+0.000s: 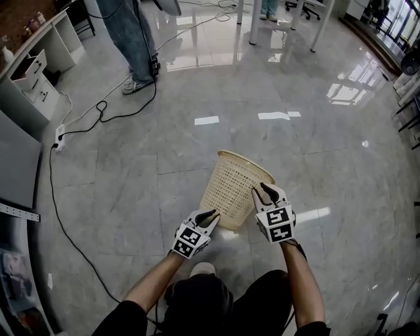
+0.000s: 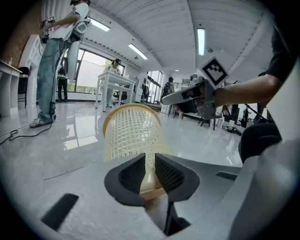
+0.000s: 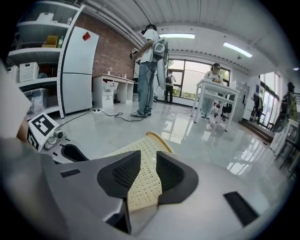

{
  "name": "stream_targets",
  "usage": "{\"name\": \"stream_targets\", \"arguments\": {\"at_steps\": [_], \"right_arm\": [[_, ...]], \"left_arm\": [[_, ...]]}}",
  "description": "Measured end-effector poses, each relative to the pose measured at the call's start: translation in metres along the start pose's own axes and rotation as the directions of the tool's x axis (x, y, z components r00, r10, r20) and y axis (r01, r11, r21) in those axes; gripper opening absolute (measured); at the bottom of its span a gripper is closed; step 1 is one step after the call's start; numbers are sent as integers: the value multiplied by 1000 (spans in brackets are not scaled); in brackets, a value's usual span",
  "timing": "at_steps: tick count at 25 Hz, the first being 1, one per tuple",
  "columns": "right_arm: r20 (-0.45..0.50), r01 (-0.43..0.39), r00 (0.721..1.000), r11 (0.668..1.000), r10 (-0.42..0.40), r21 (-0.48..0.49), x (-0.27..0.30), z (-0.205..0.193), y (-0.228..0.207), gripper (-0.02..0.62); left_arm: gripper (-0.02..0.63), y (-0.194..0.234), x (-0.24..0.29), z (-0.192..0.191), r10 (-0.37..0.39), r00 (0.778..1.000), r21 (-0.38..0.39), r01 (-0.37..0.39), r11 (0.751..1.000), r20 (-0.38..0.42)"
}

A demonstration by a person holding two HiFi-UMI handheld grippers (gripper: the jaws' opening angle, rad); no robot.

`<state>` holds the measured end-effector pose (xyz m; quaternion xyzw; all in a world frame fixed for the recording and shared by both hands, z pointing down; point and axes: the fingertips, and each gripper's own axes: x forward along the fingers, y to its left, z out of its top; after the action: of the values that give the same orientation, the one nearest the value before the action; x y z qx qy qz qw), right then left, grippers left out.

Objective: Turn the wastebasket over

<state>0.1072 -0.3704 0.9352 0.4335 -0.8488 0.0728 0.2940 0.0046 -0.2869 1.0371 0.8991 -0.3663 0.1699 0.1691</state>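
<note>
A cream mesh wastebasket (image 1: 233,187) lies on its side on the grey floor, its open mouth pointing away from me. My left gripper (image 1: 210,217) is at the basket's near, closed end, and its jaws stand close together with the base edge (image 2: 149,180) pinched between the pads. My right gripper (image 1: 266,192) is on the basket's right side; the mesh wall (image 3: 143,180) runs between its pads, which are shut on it. In the left gripper view the basket (image 2: 129,131) stretches ahead, with the right gripper (image 2: 187,96) beyond it.
A person (image 1: 134,39) stands at the far left beside a black cable (image 1: 72,216) that runs across the floor from a power strip (image 1: 59,138). White cabinets (image 1: 39,65) line the left wall. Table legs (image 1: 256,20) stand at the back.
</note>
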Motion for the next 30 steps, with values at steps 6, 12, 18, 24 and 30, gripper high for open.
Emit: {"name": "stream_targets", "arguments": {"at_steps": [6,12,18,24,30], "right_arm": [[-60,-18,998,994,12,-105,36,24,-39,110],[-150,-58,989,960,17,-273,68,24,-44,133],[-194,-91,979,986,63,-142,77,3,-47,124],[-152,-119,983,990,106,-80,51,1,-47,63],[-118,-129,987,975,110,-178,19,13,-33,48]], "left_arm": [[61,-12,6,-3,-59,998,80,62,995,-31],[61,-12,5,-2,-60,998,65,62,996,-31],[61,-13,7,-3,-71,997,67,73,995,-34],[59,-22,2,-9,-77,997,70,78,994,-20],[58,-20,2,-14,-33,999,35,34,999,-25]]}}
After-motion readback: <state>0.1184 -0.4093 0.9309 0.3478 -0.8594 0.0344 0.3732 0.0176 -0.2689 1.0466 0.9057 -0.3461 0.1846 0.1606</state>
